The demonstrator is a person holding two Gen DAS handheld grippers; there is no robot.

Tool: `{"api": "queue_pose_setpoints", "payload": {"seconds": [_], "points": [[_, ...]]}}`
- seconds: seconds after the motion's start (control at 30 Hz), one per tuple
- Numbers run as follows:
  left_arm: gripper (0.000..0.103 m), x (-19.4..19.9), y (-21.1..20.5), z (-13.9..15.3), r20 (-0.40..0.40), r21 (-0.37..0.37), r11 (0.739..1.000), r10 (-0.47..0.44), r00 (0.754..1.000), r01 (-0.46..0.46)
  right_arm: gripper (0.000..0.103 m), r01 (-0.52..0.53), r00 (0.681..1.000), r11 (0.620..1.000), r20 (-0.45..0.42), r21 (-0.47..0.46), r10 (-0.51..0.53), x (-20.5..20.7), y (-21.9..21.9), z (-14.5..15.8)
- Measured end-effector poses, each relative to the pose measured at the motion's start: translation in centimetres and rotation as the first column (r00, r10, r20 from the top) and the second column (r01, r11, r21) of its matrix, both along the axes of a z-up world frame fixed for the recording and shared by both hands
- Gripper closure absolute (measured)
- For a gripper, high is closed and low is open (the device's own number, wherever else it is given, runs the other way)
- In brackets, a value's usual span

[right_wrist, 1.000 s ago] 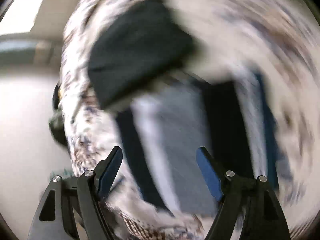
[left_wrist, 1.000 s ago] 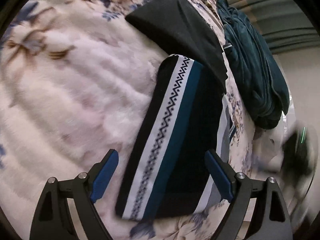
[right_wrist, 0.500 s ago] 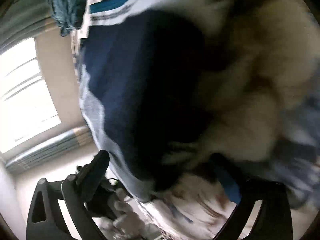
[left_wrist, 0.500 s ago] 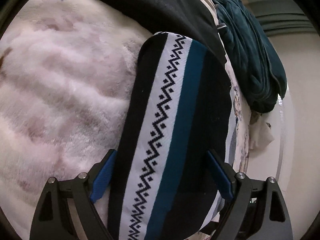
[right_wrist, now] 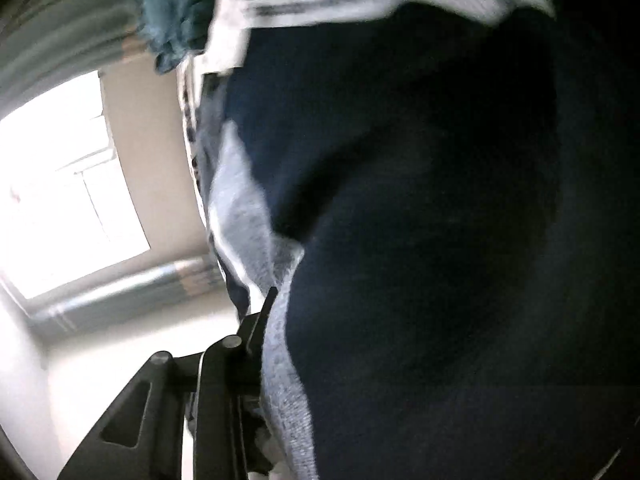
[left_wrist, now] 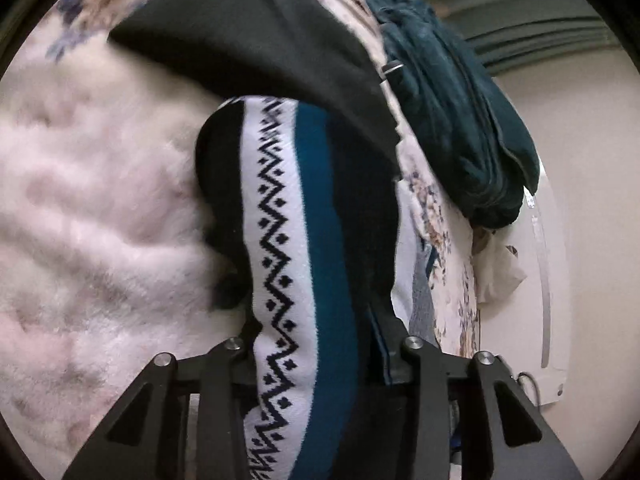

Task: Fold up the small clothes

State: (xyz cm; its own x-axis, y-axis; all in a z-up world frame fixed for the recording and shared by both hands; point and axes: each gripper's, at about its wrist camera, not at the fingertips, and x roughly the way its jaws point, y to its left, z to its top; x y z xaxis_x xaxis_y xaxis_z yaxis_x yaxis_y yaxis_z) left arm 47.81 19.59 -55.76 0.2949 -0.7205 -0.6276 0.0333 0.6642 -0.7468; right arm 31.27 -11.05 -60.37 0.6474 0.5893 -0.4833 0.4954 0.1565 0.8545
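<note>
A folded patterned garment (left_wrist: 304, 216), black with a white zigzag band and a teal stripe, lies on the fluffy floral blanket (left_wrist: 100, 220). My left gripper (left_wrist: 320, 340) has its jaws closing on the garment's near end, and the cloth bunches up between the two pads. In the right wrist view the same garment (right_wrist: 420, 200) fills the frame as dark navy cloth with a grey-white edge. My right gripper (right_wrist: 336, 320) is closing on it too: its left finger (right_wrist: 260, 316) presses on the grey edge, while the cloth hides the other finger.
A black garment (left_wrist: 260, 40) lies on the blanket just beyond the patterned one, overlapping its far end. A teal pile of clothes (left_wrist: 452, 120) sits at the blanket's right edge above a white cloth (left_wrist: 496, 276). A bright window (right_wrist: 60, 184) and a beige wall stand beyond.
Both grippers came in onto the patterned garment and narrowed from wide open onto its cloth. The right wrist view swung from above the blanket to low against the garment's edge.
</note>
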Motion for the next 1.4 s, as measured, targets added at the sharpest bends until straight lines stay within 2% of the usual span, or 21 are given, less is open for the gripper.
{"api": "queue_pose_setpoints", "payload": {"seconds": [0.1, 0.33, 0.5, 0.6, 0.67, 0.73, 0.83, 0.93, 1.0, 1.17, 1.2, 1.23, 1.27, 1.33, 1.4], "points": [[0.073, 0.1, -0.1, 1.8, 0.020, -0.042, 0.999, 0.026, 0.999, -0.025, 0.067, -0.014, 0.999, 0.999, 0.034, -0.040, 0.015, -0.1, -0.6, 2.6], [0.073, 1.9, -1.0, 8.4, 0.098, -0.107, 0.994, 0.034, 0.995, -0.024, 0.068, -0.040, 0.990, 0.993, 0.134, -0.108, 0.055, 0.5, -1.4, 10.1], [0.073, 6.1, -1.4, 13.6, 0.160, -0.128, 0.992, 0.038, 0.986, -0.018, 0.068, -0.046, 0.976, 0.989, 0.205, -0.140, 0.075, 5.9, -2.7, 16.6], [0.073, 10.4, -1.1, 16.3, 0.206, -0.128, 0.992, 0.039, 0.978, -0.013, 0.068, -0.045, 0.963, 0.989, 0.257, -0.139, 0.080, 11.8, -2.4, 19.0], [0.073, 12.9, -0.8, 17.1, 0.225, -0.123, 0.992, 0.038, 0.974, -0.011, 0.068, -0.043, 0.953, 0.988, 0.290, -0.146, 0.084, 15.5, -2.0, 20.2], [0.073, 16.0, -0.3, 17.5, 0.236, -0.111, 0.994, 0.035, 0.971, -0.009, 0.068, -0.041, 0.945, 0.987, 0.314, -0.158, 0.090, 18.4, -1.5, 20.4], [0.073, 20.1, 0.9, 16.5, 0.230, -0.072, 0.997, 0.016, 0.973, 0.001, 0.068, -0.042, 0.942, 0.986, 0.323, -0.162, 0.094, 22.9, -0.2, 18.9], [0.073, 23.3, 2.5, 13.4, 0.172, -0.021, 1.000, 0.003, 0.985, 0.000, 0.068, -0.060, 0.950, 0.985, 0.294, -0.163, 0.106, 27.0, 1.7, 15.6], [0.073, 24.7, 3.9, 10.4, 0.114, 0.037, 0.999, -0.003, 0.994, -0.002, 0.068, -0.081, 0.961, 0.984, 0.251, -0.156, 0.119, 28.9, 3.3, 12.8], [0.072, 24.0, 7.7, 4.2, -0.011, 0.103, 0.994, 0.036, 0.999, -0.035, 0.067, -0.188, 0.964, 0.963, 0.151, -0.193, 0.219, 29.7, 8.3, 7.6], [0.069, 23.8, 8.2, 3.5, -0.027, 0.111, 0.993, 0.047, 0.999, -0.044, 0.066, -0.203, 0.964, 0.960, 0.131, -0.193, 0.231, 29.7, 8.8, 6.9], [0.065, 23.6, 8.7, 3.0, -0.051, 0.104, 0.993, 0.058, 0.997, -0.053, 0.060, -0.215, 0.965, 0.959, 0.109, -0.183, 0.237, 29.7, 9.1, 6.2], [0.064, 23.1, 9.2, 2.7, -0.068, 0.082, 0.994, 0.073, 0.995, -0.067, 0.053, -0.224, 0.968, 0.960, 0.079, -0.168, 0.240, 29.4, 9.1, 5.7], [0.060, 22.0, 9.6, 3.0, -0.061, 0.056, 0.994, 0.096, 0.994, -0.092, 0.051, -0.238, 0.968, 0.961, 0.051, -0.144, 0.247, 28.5, 8.5, 5.6], [0.058, 20.7, 9.7, 3.7, -0.046, 0.085, 0.991, 0.106, 0.993, -0.102, 0.049, -0.256, 0.964, 0.953, 0.022, -0.164, 0.263, 27.9, 7.5, 6.2]]}}
